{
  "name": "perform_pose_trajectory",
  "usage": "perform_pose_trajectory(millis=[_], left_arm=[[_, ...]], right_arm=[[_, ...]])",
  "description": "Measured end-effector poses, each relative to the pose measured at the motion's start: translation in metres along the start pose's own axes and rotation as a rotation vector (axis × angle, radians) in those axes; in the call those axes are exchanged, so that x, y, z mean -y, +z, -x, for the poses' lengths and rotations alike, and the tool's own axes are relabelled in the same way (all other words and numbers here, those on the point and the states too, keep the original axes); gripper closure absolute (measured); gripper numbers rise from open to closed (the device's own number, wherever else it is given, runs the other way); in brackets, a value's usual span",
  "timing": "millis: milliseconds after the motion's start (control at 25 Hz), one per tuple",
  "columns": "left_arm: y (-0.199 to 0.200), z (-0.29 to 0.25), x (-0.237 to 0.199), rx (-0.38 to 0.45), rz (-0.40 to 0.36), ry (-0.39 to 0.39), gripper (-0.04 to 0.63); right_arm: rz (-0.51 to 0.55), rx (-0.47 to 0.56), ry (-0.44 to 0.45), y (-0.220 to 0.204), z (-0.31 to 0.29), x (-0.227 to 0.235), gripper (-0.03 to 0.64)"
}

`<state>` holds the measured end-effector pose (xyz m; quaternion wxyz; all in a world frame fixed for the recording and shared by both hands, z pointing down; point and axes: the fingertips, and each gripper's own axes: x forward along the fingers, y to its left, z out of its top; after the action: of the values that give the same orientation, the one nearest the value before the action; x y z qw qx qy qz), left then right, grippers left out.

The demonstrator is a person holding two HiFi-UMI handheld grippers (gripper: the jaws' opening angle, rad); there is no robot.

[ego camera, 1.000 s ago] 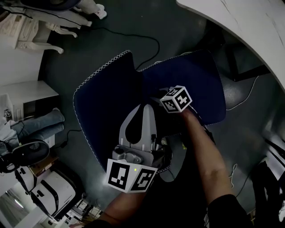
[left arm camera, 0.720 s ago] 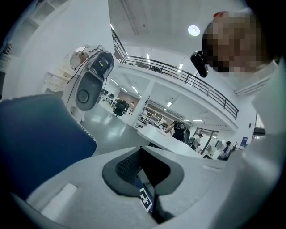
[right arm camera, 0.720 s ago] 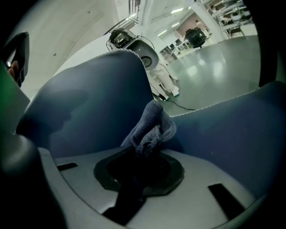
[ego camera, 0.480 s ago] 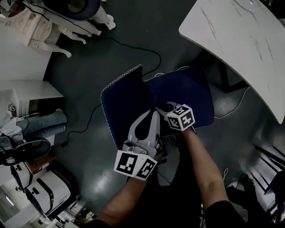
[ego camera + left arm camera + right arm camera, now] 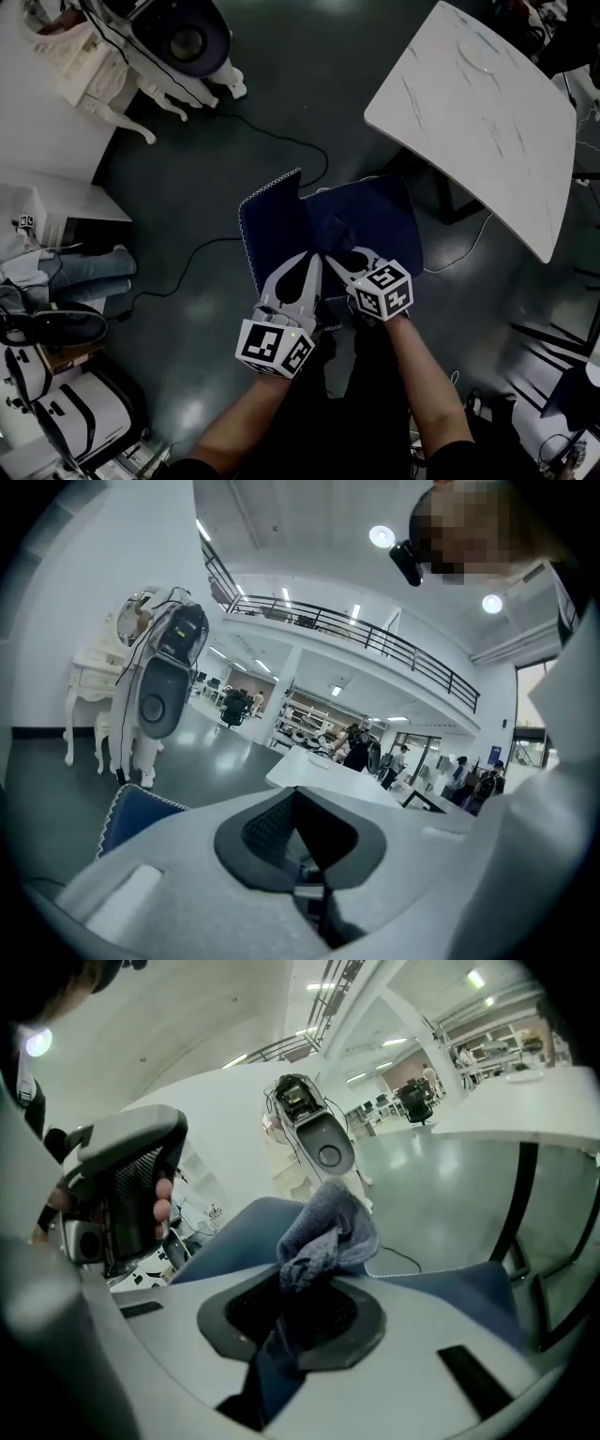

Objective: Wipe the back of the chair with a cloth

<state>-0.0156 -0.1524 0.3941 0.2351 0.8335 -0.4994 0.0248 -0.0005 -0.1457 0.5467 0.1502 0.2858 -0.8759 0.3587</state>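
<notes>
From above, the head view shows a dark blue chair, its back (image 5: 275, 225) edged with white stitching and its seat (image 5: 384, 220) to the right. My right gripper (image 5: 335, 256) is shut on a crumpled blue-grey cloth (image 5: 325, 1227) over the chair where back and seat meet. The cloth bunches up above the right gripper's (image 5: 300, 1309) closed jaws. Just to its left, my left gripper (image 5: 313, 257) is shut with nothing in it, over the chair back. In the left gripper view the left gripper (image 5: 300, 850) has a corner of the chair back (image 5: 141, 816) beyond it.
A white marble-topped table (image 5: 478, 112) stands right of the chair. A black cable (image 5: 281, 148) runs over the dark floor behind it. White furniture with a dark machine (image 5: 183, 37) is at top left, a white cabinet (image 5: 56, 202) and a person's legs (image 5: 89, 267) at left.
The head view has pulled back, so the chair looks smaller. Both grippers have drawn close together at the chair's near side. The right gripper still holds the cloth.
</notes>
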Motion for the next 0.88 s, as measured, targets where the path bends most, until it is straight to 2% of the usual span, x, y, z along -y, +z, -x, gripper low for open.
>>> perform_pose_trajectory(millis=[360, 520, 680, 880], left_arm=[[0.067, 0.056, 0.043, 0.025, -0.065, -0.090, 0.588], [0.100, 0.085, 0.066, 0.069, -0.120, -0.143, 0.588], [0.131, 0.106, 0.085, 0.135, -0.129, -0.193, 0.588], [0.163, 0.133, 0.103, 0.174, -0.156, -0.241, 0.588]], right_arm=[[0.146, 0.134, -0.064, 0.098, 0.090, -0.099, 0.548], [0.192, 0.196, -0.103, 0.128, 0.127, -0.139, 0.548], [0.230, 0.256, -0.126, 0.152, 0.154, -0.175, 0.548], [0.262, 0.323, -0.153, 0.176, 0.183, -0.209, 0.548]])
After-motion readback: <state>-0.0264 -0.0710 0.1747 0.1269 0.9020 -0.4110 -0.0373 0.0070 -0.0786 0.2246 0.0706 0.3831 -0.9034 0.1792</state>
